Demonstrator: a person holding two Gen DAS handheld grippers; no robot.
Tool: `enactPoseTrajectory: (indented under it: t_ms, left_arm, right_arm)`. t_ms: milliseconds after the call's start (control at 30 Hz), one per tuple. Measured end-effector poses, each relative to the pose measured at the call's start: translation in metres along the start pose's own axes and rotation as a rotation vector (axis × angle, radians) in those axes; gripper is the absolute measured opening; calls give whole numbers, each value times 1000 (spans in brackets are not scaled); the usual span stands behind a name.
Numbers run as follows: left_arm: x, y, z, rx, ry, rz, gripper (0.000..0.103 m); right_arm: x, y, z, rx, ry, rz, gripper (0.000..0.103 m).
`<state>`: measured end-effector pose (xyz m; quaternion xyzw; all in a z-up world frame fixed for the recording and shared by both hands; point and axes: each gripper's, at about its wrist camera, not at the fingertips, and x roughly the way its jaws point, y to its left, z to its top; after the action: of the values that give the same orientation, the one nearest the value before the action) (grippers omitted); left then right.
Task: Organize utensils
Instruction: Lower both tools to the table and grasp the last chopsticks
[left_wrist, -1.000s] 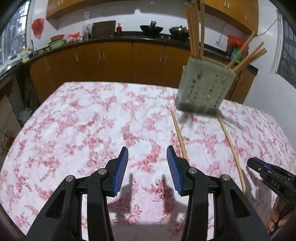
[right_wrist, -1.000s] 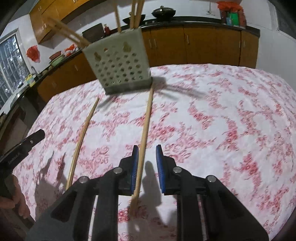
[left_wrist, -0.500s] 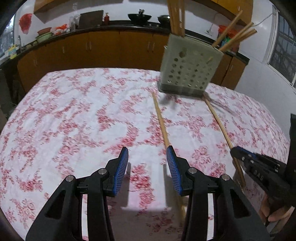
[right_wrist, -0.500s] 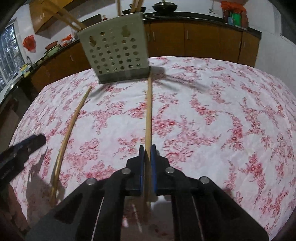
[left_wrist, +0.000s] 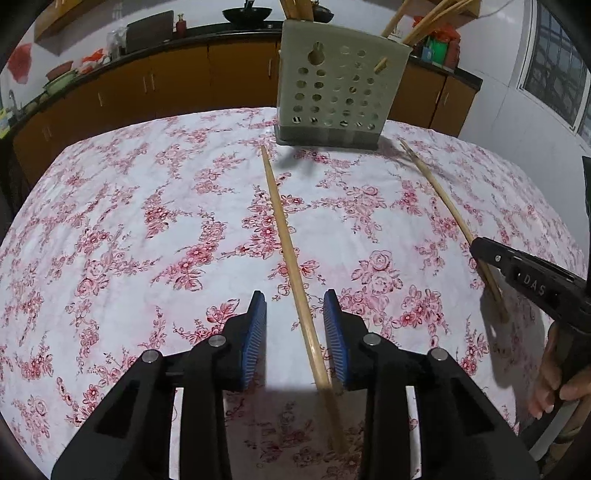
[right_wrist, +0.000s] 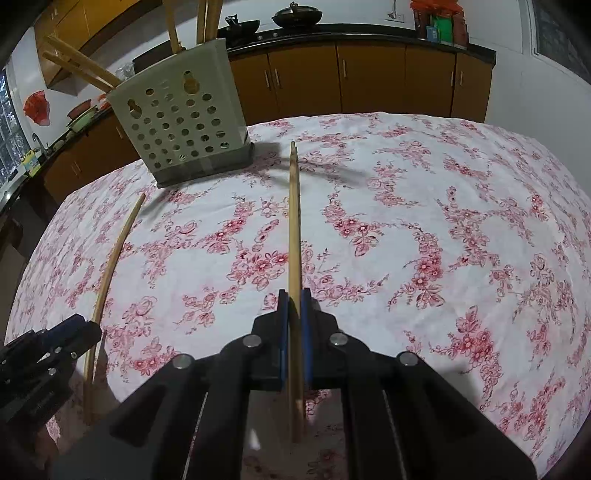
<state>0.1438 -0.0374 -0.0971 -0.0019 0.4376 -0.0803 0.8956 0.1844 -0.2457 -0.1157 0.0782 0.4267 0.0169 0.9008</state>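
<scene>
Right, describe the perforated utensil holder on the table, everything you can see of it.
The utensil holder is a pale grey-green box, plastic by its look, with rows of round holes, two keyhole slots near the rim and a darker base. It stands upright at the far side of the floral tablecloth. Several wooden chopsticks lean out of its top. Neither gripper touches it.

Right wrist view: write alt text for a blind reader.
The right claw is shut on a chopstick that points toward a perforated utensil holder on a floral tablecloth. A second chopstick lies to the left.
</scene>
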Motion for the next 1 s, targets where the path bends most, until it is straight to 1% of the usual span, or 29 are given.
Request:
enactPoseTrajectory:
  t_ms: [33, 100, 300, 467, 533, 733, 1000]
  left_arm:
    - [0, 0, 0, 0, 1, 1, 30]
    - [1, 0, 0, 0, 1, 9, 28]
    - [2, -1, 1, 3, 3, 20, 28]
    - [4, 1, 3, 3, 7, 42, 11]
    - [4, 4, 4, -4, 10, 41, 9]
    - [7, 14, 8, -26, 13, 49, 8]
    - [14, 42, 19, -70, 11, 101, 8]
  right_arm:
    - [0, 0, 0, 0, 0, 0, 8]
    - [0, -1, 0, -1, 0, 1, 8]
    - [0, 0, 0, 0, 0, 0, 8]
    - [0, -1, 0, 0, 1, 1, 8]
    - [0, 0, 0, 0, 1, 1, 8]
    - [0, 0, 0, -1, 1, 0, 8]
    - [5, 0, 7, -11, -5, -15, 8]
